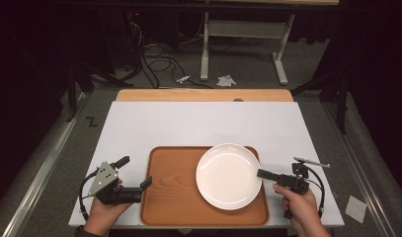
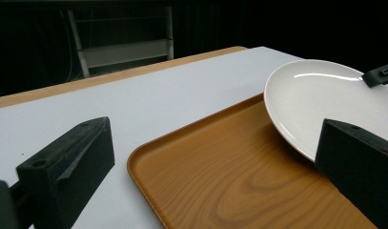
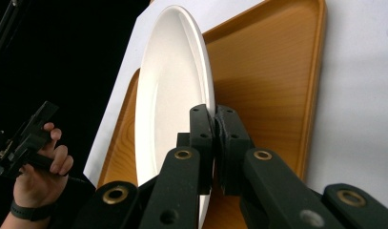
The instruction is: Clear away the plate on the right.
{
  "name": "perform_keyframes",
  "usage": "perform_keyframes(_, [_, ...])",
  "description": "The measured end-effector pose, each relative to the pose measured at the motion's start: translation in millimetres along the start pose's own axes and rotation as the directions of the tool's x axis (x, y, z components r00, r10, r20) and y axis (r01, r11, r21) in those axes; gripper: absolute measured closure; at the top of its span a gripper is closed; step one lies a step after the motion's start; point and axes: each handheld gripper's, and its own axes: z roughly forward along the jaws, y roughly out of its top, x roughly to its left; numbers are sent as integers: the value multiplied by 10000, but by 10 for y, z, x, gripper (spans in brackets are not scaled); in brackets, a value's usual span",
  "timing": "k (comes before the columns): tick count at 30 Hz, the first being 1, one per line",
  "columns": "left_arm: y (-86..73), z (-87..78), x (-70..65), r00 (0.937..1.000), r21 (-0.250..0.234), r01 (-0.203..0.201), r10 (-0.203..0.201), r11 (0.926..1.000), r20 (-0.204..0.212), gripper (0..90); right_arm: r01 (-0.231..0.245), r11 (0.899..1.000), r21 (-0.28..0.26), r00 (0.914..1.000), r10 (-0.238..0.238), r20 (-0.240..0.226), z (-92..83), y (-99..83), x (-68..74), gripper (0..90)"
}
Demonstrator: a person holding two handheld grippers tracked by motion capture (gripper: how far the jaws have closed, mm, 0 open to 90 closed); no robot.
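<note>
The tray (image 1: 179, 197) lies on the table (image 1: 198, 123), toward its near edge. The plate (image 1: 228, 176) sits in the tray's right half, reaching the tray's right rim. The left gripper (image 1: 137, 173) is just left of the tray; the right gripper (image 1: 261, 173) is just right of it, at the plate's rim.

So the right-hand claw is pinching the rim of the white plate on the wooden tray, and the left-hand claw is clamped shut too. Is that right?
Not quite. The left gripper is open: the left gripper view shows its jaws wide apart, holding nothing. The right gripper does pinch the white plate on the wooden tray.
</note>
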Motion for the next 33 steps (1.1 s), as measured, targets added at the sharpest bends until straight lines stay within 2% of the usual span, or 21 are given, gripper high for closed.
perform_keyframes(22, [0, -2, -1, 10000, 14, 24, -24, 10000, 50, 3, -141, 9987, 490, 9997, 149, -170, 70, -12, -2, 888])
perform_keyframes(31, [-5, 8, -7, 9999, 98, 9, -10, 10000, 108, 5, -34, 9965, 839, 9992, 0, 403, 116, -14, -24, 889])
perform_keyframes(32, [-6, 10, -7, 9999, 108, -3, 2, 9999, 114, 5, 122, 9948, 1012, 9969, -200, 766, 128, -20, -20, 881])
perform_keyframes(33, [-5, 10, -8, 9999, 106, -15, 14, 9999, 120, 5, 121, 9945, 1044, 9963, -209, 833, 135, -22, -23, 873])
